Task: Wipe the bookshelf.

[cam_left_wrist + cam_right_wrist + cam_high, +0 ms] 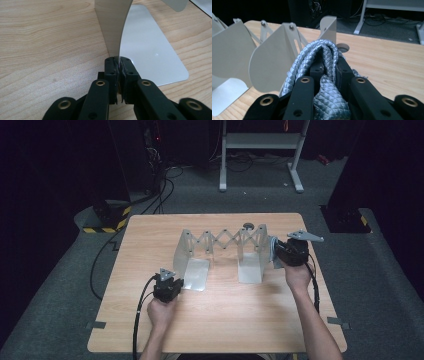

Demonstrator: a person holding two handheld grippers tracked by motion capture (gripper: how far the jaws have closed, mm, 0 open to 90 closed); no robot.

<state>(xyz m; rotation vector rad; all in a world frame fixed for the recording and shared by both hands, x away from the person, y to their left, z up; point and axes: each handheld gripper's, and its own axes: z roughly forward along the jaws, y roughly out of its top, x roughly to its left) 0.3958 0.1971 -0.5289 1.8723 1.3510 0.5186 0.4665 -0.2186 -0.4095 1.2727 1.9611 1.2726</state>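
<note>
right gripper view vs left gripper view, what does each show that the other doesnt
Right gripper view: a silver braided rope looped over the shut right gripper, scissor links and the floor beyond.
Left gripper view: the left gripper shut on the edge of an upright plate, its flat foot alongside.
Both: the expanding metal rack's plates and the wooden table.

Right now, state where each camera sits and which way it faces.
High view: above the person's side, looking forward and down on the table; both forearms show, with the left gripper and right gripper.
Left gripper view: rides the left gripper, looking along shut jaws pinching the metal bookend plate.
Right gripper view: rides the right gripper, looking across the table; its jaws clamp a silver braided rope.
Shared: the expanding metal rack shows in the high and right gripper views.
</note>
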